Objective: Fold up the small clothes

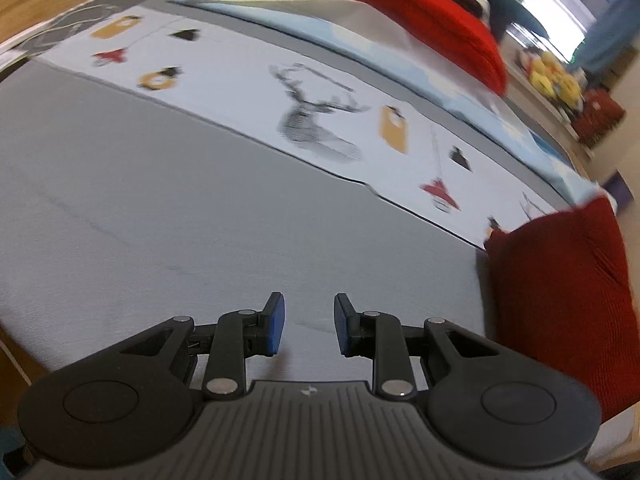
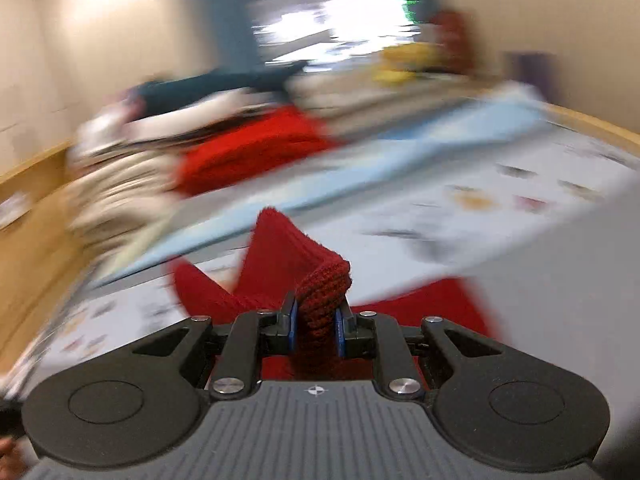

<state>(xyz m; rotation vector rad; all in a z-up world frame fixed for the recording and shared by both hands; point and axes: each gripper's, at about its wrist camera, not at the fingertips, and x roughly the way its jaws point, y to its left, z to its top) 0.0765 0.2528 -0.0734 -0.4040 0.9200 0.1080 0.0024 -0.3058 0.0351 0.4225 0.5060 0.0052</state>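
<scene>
Right gripper pinches a red knit garment; left gripper gapes, holding nothing.

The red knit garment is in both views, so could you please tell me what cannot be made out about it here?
- Left wrist view: the red knit garment runs off the right edge, so its full shape is cut off.
- Right wrist view: the right gripper and its body cover the garment's lower part.
- Right wrist view: motion blur smears the clothes pile behind; no single item is distinguishable.
</scene>
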